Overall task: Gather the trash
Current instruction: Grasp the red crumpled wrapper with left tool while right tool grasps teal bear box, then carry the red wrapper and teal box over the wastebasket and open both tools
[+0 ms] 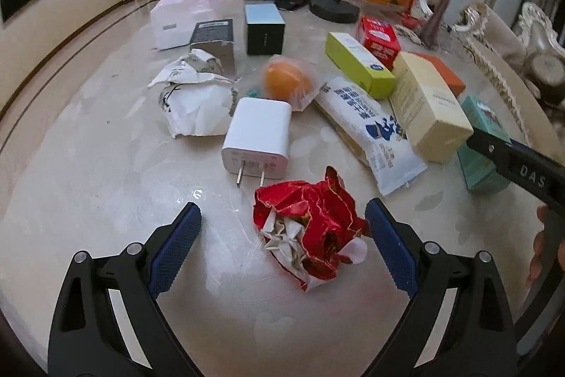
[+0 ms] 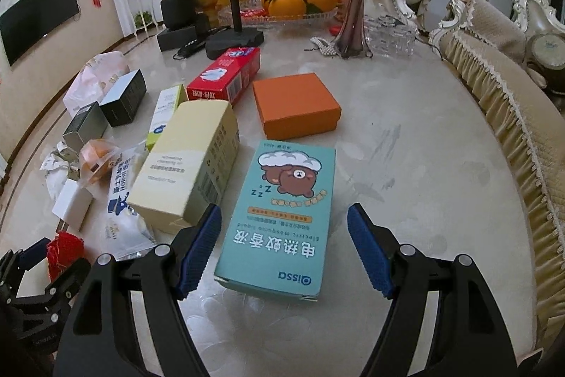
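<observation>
The left gripper (image 1: 282, 228) stands with jaws apart, the crumpled red wrapper (image 1: 310, 232) lying between them on the marble table (image 1: 106, 182): the approach looks finished, so closing comes next. The right gripper (image 2: 284, 242), also spread, straddles the teal mosquito-liquid box (image 2: 279, 218).

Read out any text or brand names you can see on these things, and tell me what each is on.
"Qissa", "Electric mosquito liquid", "电热蚊香液", "zzz": teal bear box.
"DAS": right gripper's arm.
"refreshing cleansing oil", faint: cream box.
Blue print on white snack packet, red box and barcode label on grey carton: too blurred.
</observation>
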A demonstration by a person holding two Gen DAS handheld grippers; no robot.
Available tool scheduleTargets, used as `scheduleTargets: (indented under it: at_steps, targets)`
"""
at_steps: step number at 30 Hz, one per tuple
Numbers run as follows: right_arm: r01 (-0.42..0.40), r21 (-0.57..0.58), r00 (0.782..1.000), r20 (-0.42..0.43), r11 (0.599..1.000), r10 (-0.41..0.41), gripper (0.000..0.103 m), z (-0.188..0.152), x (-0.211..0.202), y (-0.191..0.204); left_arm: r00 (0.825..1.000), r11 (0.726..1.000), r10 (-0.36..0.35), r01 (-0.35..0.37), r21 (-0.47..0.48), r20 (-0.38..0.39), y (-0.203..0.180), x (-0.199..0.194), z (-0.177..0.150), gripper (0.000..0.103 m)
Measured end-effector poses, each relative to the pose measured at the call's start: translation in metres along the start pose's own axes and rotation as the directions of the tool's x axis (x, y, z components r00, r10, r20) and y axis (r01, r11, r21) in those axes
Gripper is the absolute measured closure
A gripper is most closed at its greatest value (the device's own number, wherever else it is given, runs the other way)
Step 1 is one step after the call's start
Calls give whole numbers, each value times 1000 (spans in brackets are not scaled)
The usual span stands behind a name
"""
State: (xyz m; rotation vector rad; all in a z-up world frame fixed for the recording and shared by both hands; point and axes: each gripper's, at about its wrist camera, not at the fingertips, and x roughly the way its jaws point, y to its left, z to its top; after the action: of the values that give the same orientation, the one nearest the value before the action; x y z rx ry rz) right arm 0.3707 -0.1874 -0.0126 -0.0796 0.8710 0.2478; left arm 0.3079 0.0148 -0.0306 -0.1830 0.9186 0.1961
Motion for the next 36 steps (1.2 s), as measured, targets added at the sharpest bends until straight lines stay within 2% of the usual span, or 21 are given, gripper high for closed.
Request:
scheduleTargets:
  at_steps: [2, 4, 5, 6, 12, 14, 18, 21, 24, 27, 30, 33, 36]
  targets:
    - [-13, 4, 1000, -16, 1000, 13, 34, -2, 3, -1, 1000, 1000, -2, 2, 9, 2, 2, -1, 0, 21]
    - [-32, 9, 999, -38, 999, 32, 44, -4, 5, -2, 999, 1000, -30, 30, 7, 14, 7, -5, 0, 53]
    - [-36, 17, 999, -39, 999, 37, 51, -5, 5, -3, 998, 998, -56, 56, 7, 14, 10, -6, 0, 61]
    - [-38, 26, 999, -36, 999, 39, 54, -6, 4, -4, 996, 996, -88, 88, 4, 7, 13, -7, 1, 63]
    - [-59, 61, 998, -4, 996, 59, 56, -15, -15, -9, 991, 991, -128, 127, 44, 27, 26, -14, -7, 66]
    - [-71, 75, 998, 3, 995, 71, 56, -21, -24, -13, 986, 986, -167, 166, 31, 27, 33, -18, -11, 66]
    - [-98, 82, 995, 29, 992, 96, 56, -36, -44, -14, 977, 978, -207, 205, 47, 41, 46, -39, -30, 66]
    - [-169, 94, 985, 44, 981, 165, 56, -61, -68, -11, 971, 972, -230, 226, 70, 66, 57, -62, -48, 66]
    - [-216, 52, 975, 66, 975, 213, 56, -87, -98, 0, 961, 963, -263, 255, 92, 91, 70, -95, -73, 66]
    - [-304, 10, 951, 64, 953, 302, 56, -122, -137, 17, 949, 946, -302, 287, 151, 94, 76, -131, -103, 66]
    - [-379, -47, 925, 18, 924, 380, 56, -164, -173, 40, 936, 926, -345, 328, 187, 65, 81, -161, -142, 66]
    - [-443, -100, 896, -91, 891, 435, 56, -216, -197, 68, 926, 908, -378, 368, 202, 12, 85, -178, -183, 66]
    - [-455, -95, 879, -205, 885, 430, 56, -258, -194, 80, 924, 902, -372, 381, 203, -84, 86, -171, -223, 66]
